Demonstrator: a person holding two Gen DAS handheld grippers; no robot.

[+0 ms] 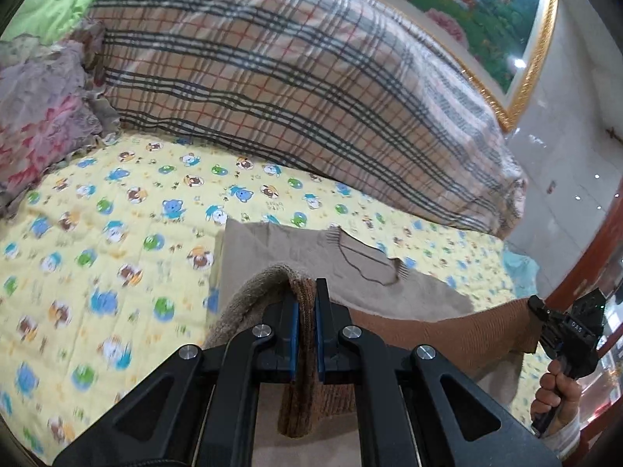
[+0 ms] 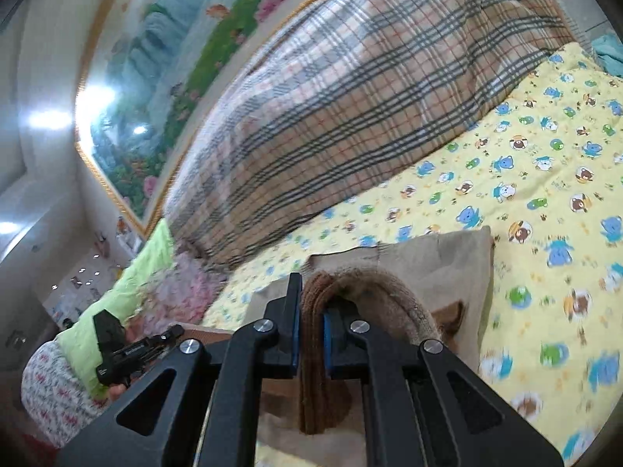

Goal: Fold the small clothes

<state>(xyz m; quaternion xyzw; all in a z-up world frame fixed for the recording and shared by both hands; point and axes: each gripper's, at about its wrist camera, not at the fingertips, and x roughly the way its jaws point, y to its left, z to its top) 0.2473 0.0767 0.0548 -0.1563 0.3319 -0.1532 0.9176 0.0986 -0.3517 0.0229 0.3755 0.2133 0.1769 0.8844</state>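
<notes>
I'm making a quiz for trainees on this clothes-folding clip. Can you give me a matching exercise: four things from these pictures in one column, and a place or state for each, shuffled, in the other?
Things:
1. beige and brown knitted sweater
2. yellow quilt printed with cartoon bears
3. tan plaid blanket
4. gold-framed landscape picture

Places or states:
A. hangs on the wall
B. its brown ribbed edge is pinched in both claws
C. heaped along the far side of the bed
D. spread flat under the garment

Pairs: 1-B, 2-D, 3-C, 4-A

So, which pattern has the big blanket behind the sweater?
The blanket is plaid: a beige ground crossed by dark grey and thin red lines. The left wrist view shows it best.
</notes>
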